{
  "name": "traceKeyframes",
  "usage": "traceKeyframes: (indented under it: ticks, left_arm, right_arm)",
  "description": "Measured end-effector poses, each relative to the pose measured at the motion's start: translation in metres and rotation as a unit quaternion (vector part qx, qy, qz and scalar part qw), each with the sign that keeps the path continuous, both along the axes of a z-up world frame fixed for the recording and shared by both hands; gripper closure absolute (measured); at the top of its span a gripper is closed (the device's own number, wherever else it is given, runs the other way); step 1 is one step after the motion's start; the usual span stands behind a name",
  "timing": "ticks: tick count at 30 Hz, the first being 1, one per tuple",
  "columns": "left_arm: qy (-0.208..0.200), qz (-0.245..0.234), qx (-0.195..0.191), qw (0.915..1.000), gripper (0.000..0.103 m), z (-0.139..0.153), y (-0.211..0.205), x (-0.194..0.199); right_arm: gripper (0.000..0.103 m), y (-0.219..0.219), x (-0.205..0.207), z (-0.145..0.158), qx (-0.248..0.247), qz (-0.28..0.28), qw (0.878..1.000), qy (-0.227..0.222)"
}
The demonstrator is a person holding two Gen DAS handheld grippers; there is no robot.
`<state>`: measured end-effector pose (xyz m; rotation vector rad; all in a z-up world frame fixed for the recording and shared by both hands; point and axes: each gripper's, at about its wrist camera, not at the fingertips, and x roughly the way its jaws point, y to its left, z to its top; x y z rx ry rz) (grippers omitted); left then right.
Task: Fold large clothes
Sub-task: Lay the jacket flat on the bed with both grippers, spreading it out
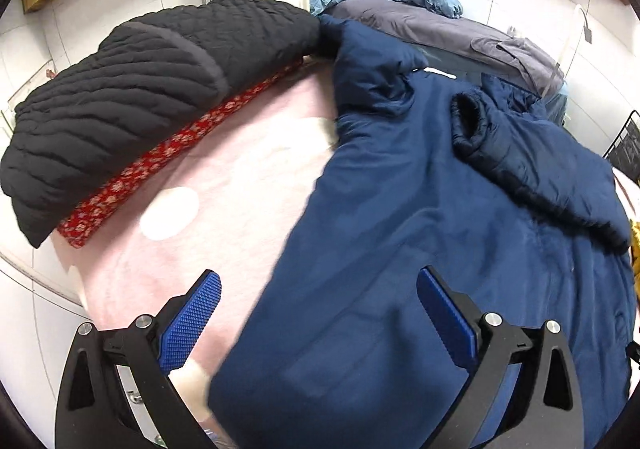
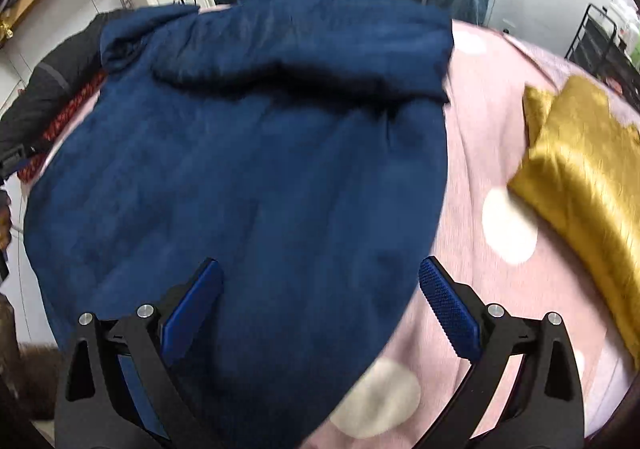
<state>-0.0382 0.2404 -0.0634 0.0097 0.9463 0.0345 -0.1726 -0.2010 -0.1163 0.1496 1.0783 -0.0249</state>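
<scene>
Between the wide-apart jaws of the left gripper (image 1: pixel 318 285) lies the navy coat (image 1: pixel 400 229), unpinched; right gripper (image 2: pixel 320 273) jaws likewise spread above it, holding nothing.

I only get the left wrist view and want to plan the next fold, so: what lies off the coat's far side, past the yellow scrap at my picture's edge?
Observer: A gold satin cushion lies on the pink dotted bedspread, apart from the navy coat.
Operator: Are the right tongs gripping anything?
Observer: No. The right tongs stand open above the coat's hem, nothing between the pads.
Operator: Is the coat's right edge folded in?
Observer: I can't tell; its upper part lies doubled over in a thick band across the coat.
</scene>
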Motion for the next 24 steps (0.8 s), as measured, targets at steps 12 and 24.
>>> traceKeyframes:
  ticks: [12, 24]
  left_arm:
    - [0.043, 0.015, -0.087, 0.9951, 0.007, -0.031, 0.070, -0.024]
    - [0.077, 0.017, -0.203, 0.9760, 0.051, -0.061, 0.056, -0.030]
  right_arm:
    - [0.005, -0.051, -0.064, -0.041, 0.141, -0.060, 0.987, 0.047]
    - [0.043, -0.024, -0.057, -0.064, 0.256, -0.033, 0.964, 0.063]
